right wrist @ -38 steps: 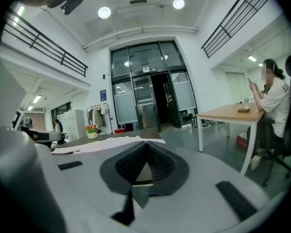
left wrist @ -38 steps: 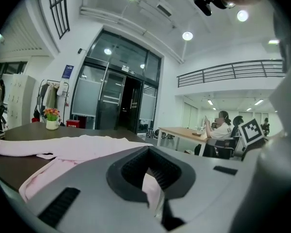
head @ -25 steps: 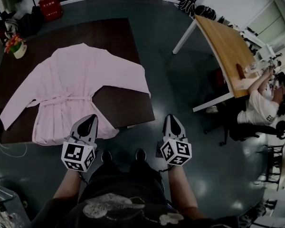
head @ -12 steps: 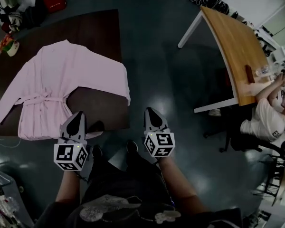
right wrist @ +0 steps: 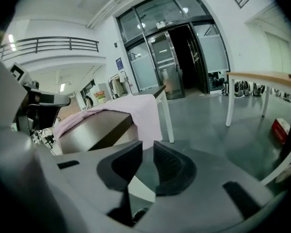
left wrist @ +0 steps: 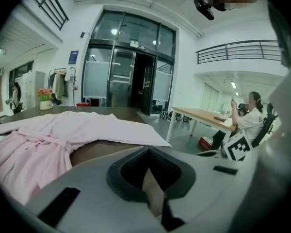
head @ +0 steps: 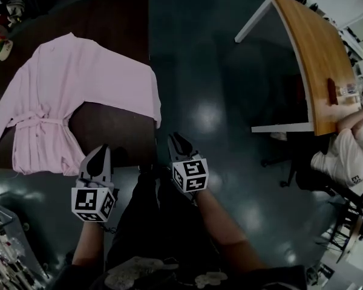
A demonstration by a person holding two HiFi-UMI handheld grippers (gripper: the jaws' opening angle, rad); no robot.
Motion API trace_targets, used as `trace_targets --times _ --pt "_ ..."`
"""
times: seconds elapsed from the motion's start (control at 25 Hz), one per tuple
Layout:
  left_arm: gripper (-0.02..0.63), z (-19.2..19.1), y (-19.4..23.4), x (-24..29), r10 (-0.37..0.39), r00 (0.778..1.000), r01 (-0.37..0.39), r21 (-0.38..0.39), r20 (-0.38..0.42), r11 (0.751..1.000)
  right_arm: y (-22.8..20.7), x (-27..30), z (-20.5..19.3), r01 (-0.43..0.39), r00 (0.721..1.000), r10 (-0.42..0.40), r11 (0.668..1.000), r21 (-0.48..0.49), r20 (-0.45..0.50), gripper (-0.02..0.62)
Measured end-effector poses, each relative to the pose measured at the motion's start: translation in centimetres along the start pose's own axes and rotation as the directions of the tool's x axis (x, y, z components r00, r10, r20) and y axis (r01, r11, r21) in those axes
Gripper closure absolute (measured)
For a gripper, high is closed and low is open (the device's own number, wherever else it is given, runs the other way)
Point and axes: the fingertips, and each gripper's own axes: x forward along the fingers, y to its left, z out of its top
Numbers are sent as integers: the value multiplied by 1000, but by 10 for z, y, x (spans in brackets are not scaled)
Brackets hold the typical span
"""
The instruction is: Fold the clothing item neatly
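Your left gripper (head: pixel 100 154): jaws pressed together, empty; your right gripper (head: pixel 179 141): jaws just opening to a narrow gap, nothing between; pink robe (head: pixel 54 95): spread flat on the dark table (head: pixel 118 23), ahead of both.

The head camera looked steeply down, the pink robe (head: pixel 60 101) at ten o'clock. Both gripper cameras sat low near the table (head: pixel 124 23) edge, facing that same robe

A pale pink robe (head: pixel 66 89) covers the dark brown table (head: pixel 118 29). The grey left tool (head: pixel 99 153) and right tool (head: pixel 177 139) bear black-and-white square markers. Far right, a second table (head: pixel 308 47) is light orange wood.
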Motion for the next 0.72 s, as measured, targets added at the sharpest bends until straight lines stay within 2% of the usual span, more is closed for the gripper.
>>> trace_targets --times 0.36,0.64,0.72 --pt "597 -7 19 33 0 999 -1 -36 -38 999 13 59 -24 -69 994 67 997 -25 -92 489" --pt "597 -5 28 39 1 999 -3 -42 -46 999 5 71 -21 -10 997 3 997 -82 -83 492" --pt "597 -4 26 40 -1 999 -1 -43 -48 999 2 69 -16 -5 997 0 997 -76 -72 538"
